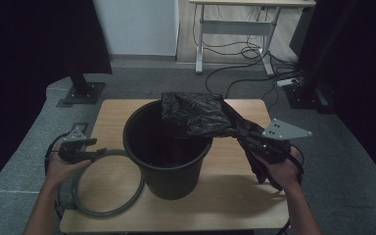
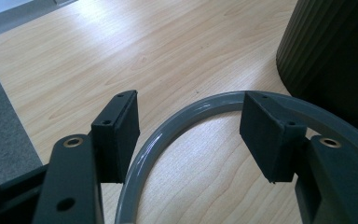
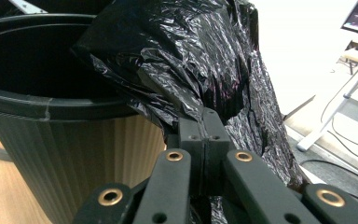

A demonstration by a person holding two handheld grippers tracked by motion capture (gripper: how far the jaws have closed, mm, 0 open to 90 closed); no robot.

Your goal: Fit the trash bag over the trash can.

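— Surface, room?
— Light wooden table [image 1: 235,196] on grey carpet [image 1: 24,147]; white-legged desk [image 1: 235,27] behind, cables [image 1: 245,73] trailing; no readable writing.
— Tongs?
— Left gripper [image 2: 189,126] spread wide astride grey ring [image 2: 168,135]; right gripper [image 3: 204,140] clamped on black bag [image 3: 191,60], draped over black bucket [image 1: 169,166] mid-table.

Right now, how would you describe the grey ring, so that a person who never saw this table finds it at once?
Find the wooden table with the black bin in its middle. On the person's left of the bin, the grey ring lies flat, with the open left gripper astride its rim. It is the only hoop, thin and grey.
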